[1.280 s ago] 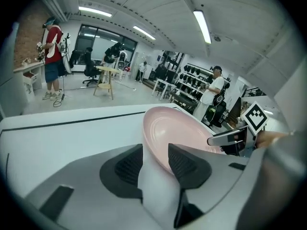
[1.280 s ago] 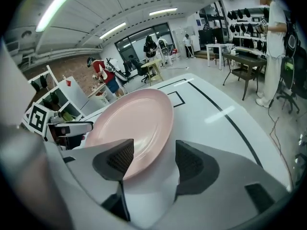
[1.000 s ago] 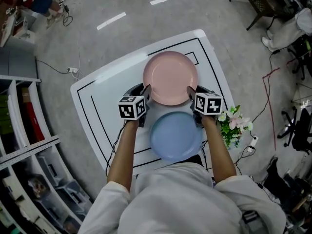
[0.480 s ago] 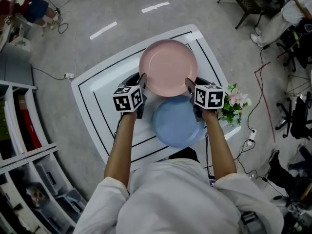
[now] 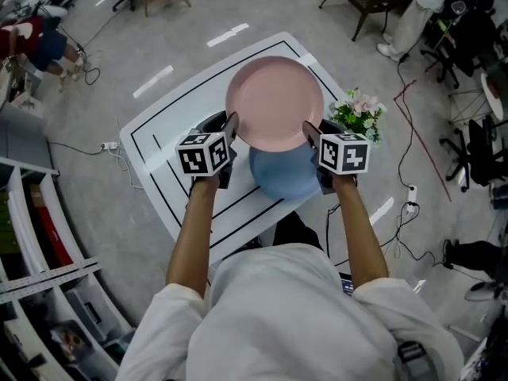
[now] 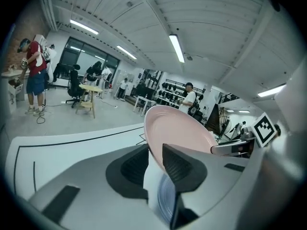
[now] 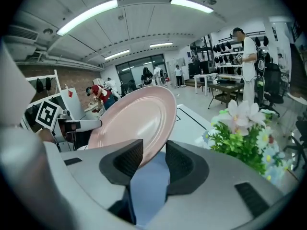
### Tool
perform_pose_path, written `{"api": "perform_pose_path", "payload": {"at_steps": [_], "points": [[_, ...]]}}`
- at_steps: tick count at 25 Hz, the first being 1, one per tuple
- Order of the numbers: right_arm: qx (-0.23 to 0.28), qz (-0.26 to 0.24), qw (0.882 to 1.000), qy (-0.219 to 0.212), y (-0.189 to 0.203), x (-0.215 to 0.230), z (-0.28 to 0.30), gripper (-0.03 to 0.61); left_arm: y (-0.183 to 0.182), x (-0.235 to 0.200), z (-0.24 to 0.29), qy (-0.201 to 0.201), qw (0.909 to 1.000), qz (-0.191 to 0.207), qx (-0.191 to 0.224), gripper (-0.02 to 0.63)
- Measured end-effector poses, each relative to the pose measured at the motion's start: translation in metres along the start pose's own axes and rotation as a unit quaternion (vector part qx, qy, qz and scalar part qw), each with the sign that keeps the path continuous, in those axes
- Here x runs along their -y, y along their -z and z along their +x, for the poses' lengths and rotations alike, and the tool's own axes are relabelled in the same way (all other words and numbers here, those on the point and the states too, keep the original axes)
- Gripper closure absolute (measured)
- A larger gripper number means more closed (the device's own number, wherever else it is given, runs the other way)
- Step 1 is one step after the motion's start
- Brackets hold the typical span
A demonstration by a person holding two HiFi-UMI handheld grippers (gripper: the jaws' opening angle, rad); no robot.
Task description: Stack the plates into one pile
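Note:
A pink plate (image 5: 274,101) hangs in the air above the white table (image 5: 159,141), tilted and held at two opposite rims. My left gripper (image 5: 230,129) is shut on its left rim, its jaws having just closed on it. My right gripper (image 5: 311,133) is shut on the right rim. In the left gripper view the pink plate (image 6: 180,131) runs between the jaws of the left gripper (image 6: 156,155). The right gripper (image 7: 153,157) pinches the pink plate (image 7: 136,116) the same way. A blue plate (image 5: 286,173) lies on the table below, partly hidden under the pink one.
A potted bunch of flowers (image 5: 357,109) stands at the table's right edge, close to my right gripper. Shelving (image 5: 32,236) lines the left side. Cables (image 5: 413,133) cross the floor on the right, and chairs and people stand further off.
Both grippers have risen with the pink plate, lifting it off the table. It now hangs over the far part of the blue plate.

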State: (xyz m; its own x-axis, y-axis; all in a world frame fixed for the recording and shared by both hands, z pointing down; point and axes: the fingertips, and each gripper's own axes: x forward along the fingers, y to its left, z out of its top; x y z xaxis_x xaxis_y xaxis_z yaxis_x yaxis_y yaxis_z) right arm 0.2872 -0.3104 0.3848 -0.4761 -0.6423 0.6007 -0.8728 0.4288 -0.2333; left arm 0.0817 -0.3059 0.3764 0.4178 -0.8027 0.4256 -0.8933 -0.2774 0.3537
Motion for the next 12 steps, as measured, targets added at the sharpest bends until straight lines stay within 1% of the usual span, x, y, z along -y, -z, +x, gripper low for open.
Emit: {"api": "perform_pose_path", "payload": {"at_steps": [3, 6, 12], "points": [[-0.002, 0.008, 1.000, 0.012, 0.023, -0.001, -0.025, 0.416, 0.015, 0.019, -0.015, 0.014, 0.9998, 0.006, -0.009, 0.514], [-0.013, 0.015, 1.000, 0.024, 0.048, 0.001, -0.041, 0.414, 0.036, 0.033, -0.022, 0.026, 0.9992, 0.012, -0.028, 0.512], [-0.039, 0.024, 0.998, 0.043, 0.093, 0.010, -0.054, 0.410, 0.076, 0.047, -0.021, 0.037, 0.9967, 0.020, -0.069, 0.509]]}}
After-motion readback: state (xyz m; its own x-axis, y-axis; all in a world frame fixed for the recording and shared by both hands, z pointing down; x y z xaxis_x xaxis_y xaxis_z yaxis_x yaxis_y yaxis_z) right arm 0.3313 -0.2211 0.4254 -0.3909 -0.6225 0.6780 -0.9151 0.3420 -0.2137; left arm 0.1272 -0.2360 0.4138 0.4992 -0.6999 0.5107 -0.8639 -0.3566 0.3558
